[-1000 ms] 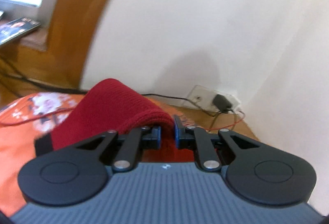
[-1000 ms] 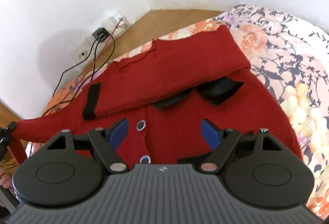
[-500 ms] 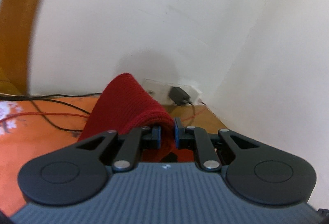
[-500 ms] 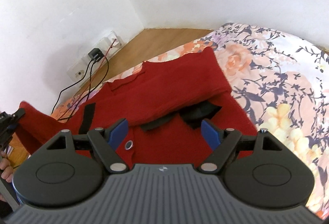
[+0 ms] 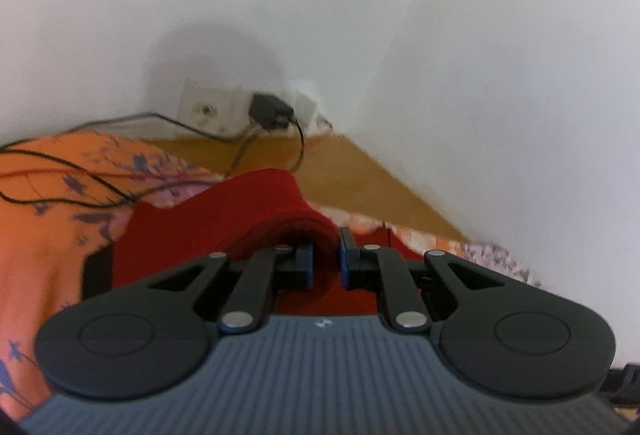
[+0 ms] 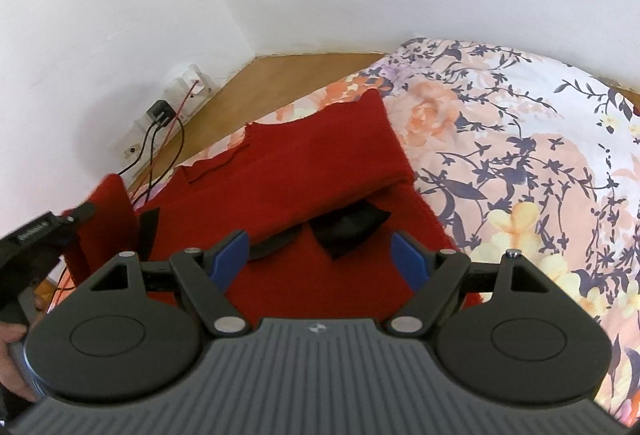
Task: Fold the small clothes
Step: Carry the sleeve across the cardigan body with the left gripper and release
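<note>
The bed with the floral orange, pink and white bedspread [image 6: 520,139] is filling the right and centre of the right wrist view, running up to a white wall corner at the upper left. The red knitted cardigan with black trim [image 6: 304,171] is lying spread on it, across the centre and left of that frame, with 1 sleeve already folded over its body and a black patch [image 6: 348,231] showing just below that fold. Thin black and red cables [image 6: 160,147] are trailing from a wall socket at the left edge of the bed, touching the cardigan's near edge.

The left tool [image 5: 325,259] is gripping the other red sleeve [image 5: 224,223], its jaws closed on a bunched fold of knit in the lower centre of the left wrist view; in the right wrist view this tool [image 6: 78,215] is showing at the left edge with the sleeve hanging from it. The right tool [image 6: 320,255] is hovering over the cardigan's lower body with its blue fingers [image 6: 230,255] wide apart, holding nothing.

The knit looks soft, limp and fairly light, so it will likely sag and stretch from a single pinch. Taking it at the cuff or along a seam, with the second tool at the hem, should keep the fold square. The cables could snag the sleeve.
</note>
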Motion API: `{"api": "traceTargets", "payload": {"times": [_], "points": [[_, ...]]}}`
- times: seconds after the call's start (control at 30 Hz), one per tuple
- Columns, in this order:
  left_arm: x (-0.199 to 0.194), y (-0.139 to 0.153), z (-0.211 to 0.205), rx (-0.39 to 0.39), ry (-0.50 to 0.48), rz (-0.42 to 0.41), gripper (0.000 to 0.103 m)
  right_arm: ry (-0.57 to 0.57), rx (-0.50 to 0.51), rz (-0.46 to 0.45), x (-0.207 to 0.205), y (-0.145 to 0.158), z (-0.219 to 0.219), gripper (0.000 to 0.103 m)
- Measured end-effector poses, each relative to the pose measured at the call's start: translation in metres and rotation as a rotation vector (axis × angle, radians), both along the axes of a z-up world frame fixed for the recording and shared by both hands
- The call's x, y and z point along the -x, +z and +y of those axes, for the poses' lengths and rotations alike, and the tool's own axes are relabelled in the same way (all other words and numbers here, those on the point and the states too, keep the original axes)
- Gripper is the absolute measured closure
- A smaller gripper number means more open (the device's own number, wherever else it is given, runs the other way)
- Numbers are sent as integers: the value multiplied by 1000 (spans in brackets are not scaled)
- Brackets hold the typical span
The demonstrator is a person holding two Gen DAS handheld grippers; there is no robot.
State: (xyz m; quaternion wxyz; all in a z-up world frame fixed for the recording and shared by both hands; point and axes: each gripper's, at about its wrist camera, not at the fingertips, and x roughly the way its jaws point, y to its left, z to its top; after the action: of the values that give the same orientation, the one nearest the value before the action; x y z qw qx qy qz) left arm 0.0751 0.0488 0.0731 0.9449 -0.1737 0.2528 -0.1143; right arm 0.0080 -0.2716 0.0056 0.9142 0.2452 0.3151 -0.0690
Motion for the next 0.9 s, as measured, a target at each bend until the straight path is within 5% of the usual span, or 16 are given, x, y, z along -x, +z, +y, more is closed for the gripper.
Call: {"api": "traceTargets", "payload": {"times": [0.6, 0.9], "points": [[-16, -65, -37, -60, -89, 193, 86, -14, -21, 38, -4, -13, -14, 19], [-14, -60, -41, -56, -137, 218, 59, -2, -23, 45, -6, -14, -14, 19]]}}
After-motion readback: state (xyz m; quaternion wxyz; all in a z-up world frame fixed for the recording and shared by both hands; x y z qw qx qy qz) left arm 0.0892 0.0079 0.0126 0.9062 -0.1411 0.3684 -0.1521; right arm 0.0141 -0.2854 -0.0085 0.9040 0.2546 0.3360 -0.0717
